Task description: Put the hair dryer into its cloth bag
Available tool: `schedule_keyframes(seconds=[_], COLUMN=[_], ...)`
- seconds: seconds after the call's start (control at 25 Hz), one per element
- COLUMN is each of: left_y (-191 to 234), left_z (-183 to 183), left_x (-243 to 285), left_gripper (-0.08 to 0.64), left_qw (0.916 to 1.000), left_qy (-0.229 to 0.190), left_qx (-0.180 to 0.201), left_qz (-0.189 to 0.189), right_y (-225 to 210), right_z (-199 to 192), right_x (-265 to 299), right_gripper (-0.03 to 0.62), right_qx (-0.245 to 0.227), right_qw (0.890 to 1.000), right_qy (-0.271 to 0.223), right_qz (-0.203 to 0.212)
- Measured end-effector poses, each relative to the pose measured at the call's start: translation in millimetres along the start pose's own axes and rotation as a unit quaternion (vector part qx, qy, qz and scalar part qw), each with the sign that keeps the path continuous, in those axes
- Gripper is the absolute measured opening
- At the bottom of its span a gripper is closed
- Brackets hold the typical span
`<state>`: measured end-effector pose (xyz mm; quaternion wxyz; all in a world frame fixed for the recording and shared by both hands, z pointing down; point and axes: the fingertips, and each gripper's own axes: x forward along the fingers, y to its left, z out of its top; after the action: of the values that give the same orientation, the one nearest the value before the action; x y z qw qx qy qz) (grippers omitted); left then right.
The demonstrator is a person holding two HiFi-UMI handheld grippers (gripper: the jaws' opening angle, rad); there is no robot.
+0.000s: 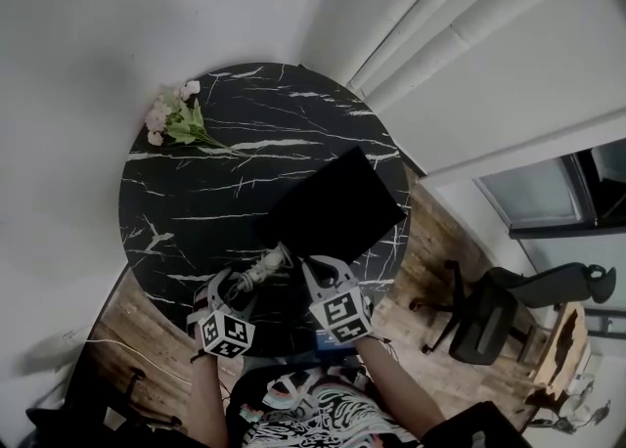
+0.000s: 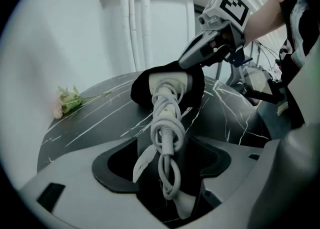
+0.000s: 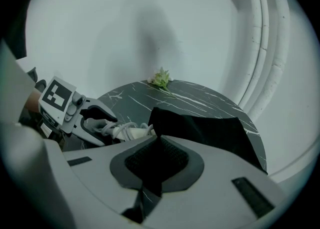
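Observation:
A white hair dryer (image 1: pixel 262 268) with its cord wound around the handle lies near the front edge of the round black marble table (image 1: pixel 196 201). Its head end sits inside the mouth of the black cloth bag (image 1: pixel 337 203). In the left gripper view the corded handle (image 2: pixel 167 118) runs between the jaws of my left gripper (image 2: pixel 167 160), which stand wide apart without pressing it. My right gripper (image 3: pixel 156 158) is shut on the edge of the bag (image 3: pixel 205 133) and holds the mouth up. From the left gripper view the right gripper (image 2: pixel 192 58) shows above the bag's opening (image 2: pixel 145 85).
A small bunch of pale flowers (image 1: pixel 174 118) lies at the table's far left edge. White pipes (image 1: pixel 460 6) run along the wall behind. A black office chair (image 1: pixel 489 314) stands on the wooden floor to the right.

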<state>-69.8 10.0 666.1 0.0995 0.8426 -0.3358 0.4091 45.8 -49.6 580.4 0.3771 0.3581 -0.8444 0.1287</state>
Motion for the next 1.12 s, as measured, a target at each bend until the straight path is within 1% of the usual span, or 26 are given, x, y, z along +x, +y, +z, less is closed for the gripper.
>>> schedule_keyframes(seconds=[0.04, 0.08, 0.16, 0.2, 0.4, 0.56, 1.12], left_y=[2, 3, -1, -4, -5, 1, 1], left_z=[-3, -5, -8, -8, -9, -5, 36], left_x=[-3, -6, -8, -7, -5, -6, 4], left_gripper=[0.314, 0.27, 0.201, 0.169, 0.152, 0.135, 0.121], left_qw=[1.0, 0.9999, 0.9999, 0.9999, 0.9991, 0.9989, 0.9981], left_qy=[0.003, 0.008, 0.014, 0.014, 0.02, 0.023, -0.016], left_qx=[0.0, 0.004, 0.006, 0.001, -0.033, -0.033, -0.045], left_qz=[0.007, 0.01, 0.006, 0.002, -0.019, -0.025, -0.04], right_y=[0, 1, 2, 2, 6, 7, 8], right_z=[0, 0, -1, -2, -2, -1, 1], right_x=[0, 1, 1, 0, -1, -1, -2], right_gripper=[0.028, 0.028, 0.028, 0.028, 0.028, 0.028, 0.028], right_qx=[0.0, -0.001, -0.005, -0.006, -0.003, -0.003, -0.013], right_qw=[1.0, 1.0, 1.0, 1.0, 1.0, 1.0, 1.0], right_qy=[0.0, 0.0, 0.001, 0.002, 0.005, 0.005, 0.004], right_qz=[0.0, -0.001, -0.003, -0.004, -0.003, -0.003, 0.0])
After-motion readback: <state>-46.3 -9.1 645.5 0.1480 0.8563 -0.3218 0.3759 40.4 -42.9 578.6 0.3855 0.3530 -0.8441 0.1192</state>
